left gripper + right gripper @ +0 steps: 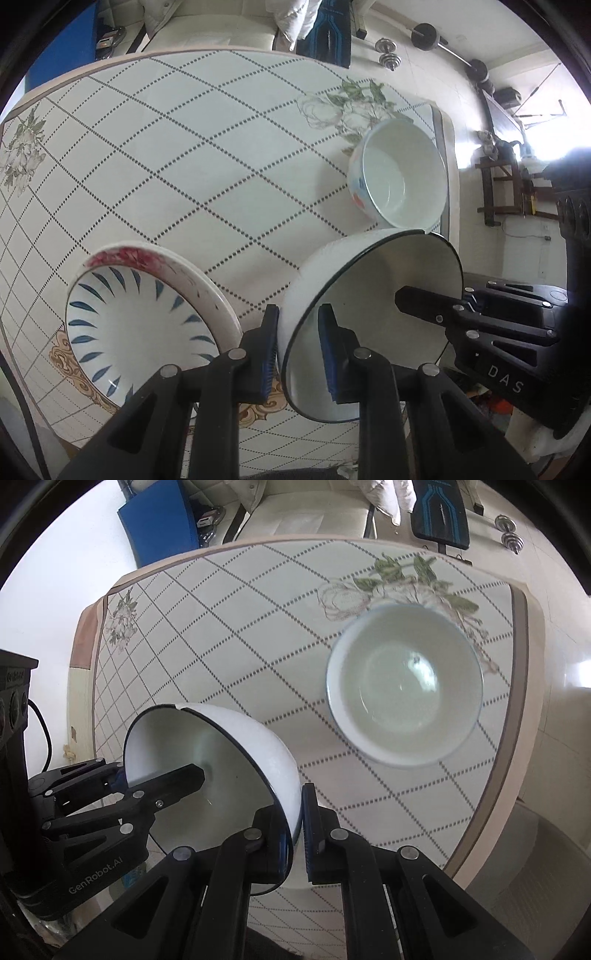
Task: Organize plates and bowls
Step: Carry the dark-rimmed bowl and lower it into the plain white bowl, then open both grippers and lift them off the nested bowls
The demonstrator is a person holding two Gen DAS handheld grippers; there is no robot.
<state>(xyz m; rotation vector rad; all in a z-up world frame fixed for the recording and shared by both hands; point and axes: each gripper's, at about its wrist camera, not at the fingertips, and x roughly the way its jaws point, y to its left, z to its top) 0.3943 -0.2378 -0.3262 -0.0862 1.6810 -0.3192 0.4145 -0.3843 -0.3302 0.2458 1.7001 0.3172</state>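
A white bowl with a thin black rim (369,291) (243,738) hangs tilted above the table, held by both grippers at opposite sides of its rim. My left gripper (299,321) is shut on the rim, one blue pad inside and one outside. My right gripper (295,812) is shut on the opposite edge. Each shows in the other's view, the right gripper (424,306) and the left gripper (170,782), with a finger inside the bowl. A second white bowl (399,177) (402,690) stands upright on the table. A blue-petal deep plate (140,325) sits on a red-flowered plate (210,288).
The round table (184,147) (221,627) has a diamond-dotted cover with flower prints; its edge runs close past the standing bowl on the right. Beyond it are a pale sofa (314,520), dumbbells (388,53) and a barbell (428,37) on the floor.
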